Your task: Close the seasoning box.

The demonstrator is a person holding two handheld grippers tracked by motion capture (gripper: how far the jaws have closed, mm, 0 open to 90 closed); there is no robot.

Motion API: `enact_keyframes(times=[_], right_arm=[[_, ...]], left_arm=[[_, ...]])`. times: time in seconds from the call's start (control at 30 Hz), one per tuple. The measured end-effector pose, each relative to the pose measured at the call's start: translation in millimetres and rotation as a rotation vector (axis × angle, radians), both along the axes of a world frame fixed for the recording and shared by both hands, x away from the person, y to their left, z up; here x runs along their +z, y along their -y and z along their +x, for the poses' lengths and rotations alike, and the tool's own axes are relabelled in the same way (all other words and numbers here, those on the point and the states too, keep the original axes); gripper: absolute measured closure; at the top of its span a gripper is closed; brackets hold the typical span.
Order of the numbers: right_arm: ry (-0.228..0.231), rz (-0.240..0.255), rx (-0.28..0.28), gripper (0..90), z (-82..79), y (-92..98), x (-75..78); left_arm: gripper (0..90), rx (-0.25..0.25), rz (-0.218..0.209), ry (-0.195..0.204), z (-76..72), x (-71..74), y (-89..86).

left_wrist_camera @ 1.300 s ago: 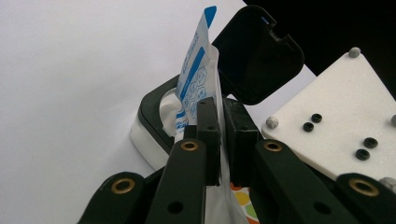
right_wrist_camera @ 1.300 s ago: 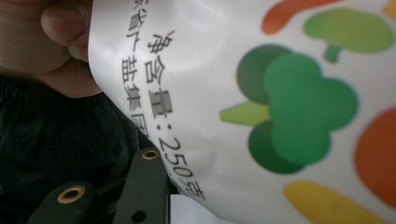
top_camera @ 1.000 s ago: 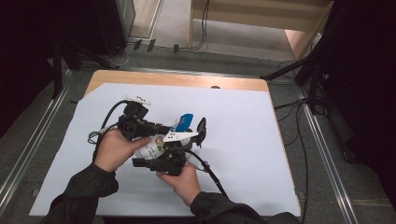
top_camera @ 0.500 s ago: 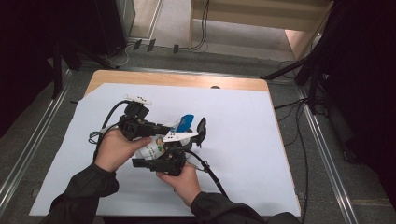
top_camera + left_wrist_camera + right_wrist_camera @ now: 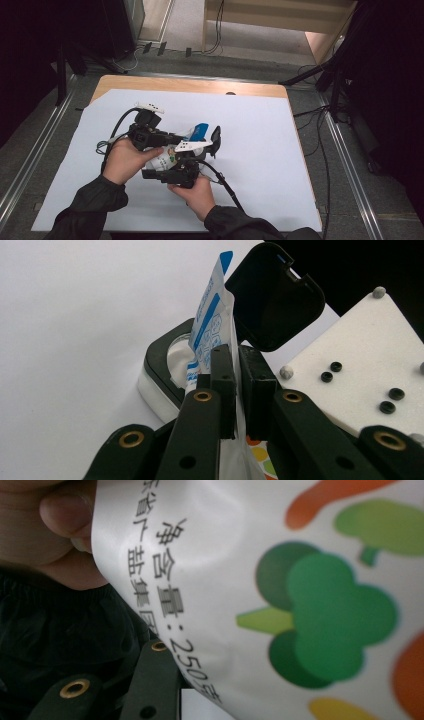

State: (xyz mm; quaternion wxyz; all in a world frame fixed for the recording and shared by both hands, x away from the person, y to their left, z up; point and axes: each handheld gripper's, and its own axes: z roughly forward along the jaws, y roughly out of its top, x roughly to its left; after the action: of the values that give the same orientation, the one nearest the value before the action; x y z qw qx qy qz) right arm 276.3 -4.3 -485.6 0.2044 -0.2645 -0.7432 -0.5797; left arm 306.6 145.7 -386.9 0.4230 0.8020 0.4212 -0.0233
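Note:
A white bag [image 5: 162, 161] printed with vegetables [image 5: 300, 605] is held up between both hands above the table. My left gripper [image 5: 187, 136] is shut on the thin film near the bag's blue-and-white top [image 5: 210, 315]. My right gripper [image 5: 160, 175] points left toward the left hand and is shut on the bag's lower body, which covers most of the right gripper view. Just beyond the bag's top lies a white box with a black rim [image 5: 160, 355], its black flip lid [image 5: 216, 136] standing open. Whether the bag's tip is inside the box I cannot tell.
A white sheet [image 5: 280, 150] covers the wooden table [image 5: 200, 86]. Cables [image 5: 222, 182] trail from both grippers across it. The right gripper's white top plate [image 5: 375, 375] sits close to the box. Metal rails and dark stands flank the table.

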Motion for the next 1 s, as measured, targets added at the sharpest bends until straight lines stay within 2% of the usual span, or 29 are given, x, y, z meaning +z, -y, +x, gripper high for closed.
enact_keyframes(times=[0.2, 0.53, 0.63, 1.0], right_arm=[[-0.031, 0.026, 0.016, 66.7, 0.6, 0.8, 0.6], [-0.027, 0.045, 0.025, 66.8, 1.8, 1.8, -0.1], [-0.019, 0.053, 0.018, 66.8, 1.6, 2.3, 1.6], [-0.004, 0.020, 0.022, 66.7, 2.0, 2.2, 0.5]], left_arm=[[86.5, -0.004, -0.009, -0.010, -0.1, 1.3, -0.3], [85.7, -0.002, -0.020, -0.011, 0.1, 3.7, 0.7], [85.4, -0.001, -0.026, 0.000, -1.1, 5.9, 1.4], [85.1, -0.002, -0.030, -0.009, 0.1, 1.1, -2.4]])
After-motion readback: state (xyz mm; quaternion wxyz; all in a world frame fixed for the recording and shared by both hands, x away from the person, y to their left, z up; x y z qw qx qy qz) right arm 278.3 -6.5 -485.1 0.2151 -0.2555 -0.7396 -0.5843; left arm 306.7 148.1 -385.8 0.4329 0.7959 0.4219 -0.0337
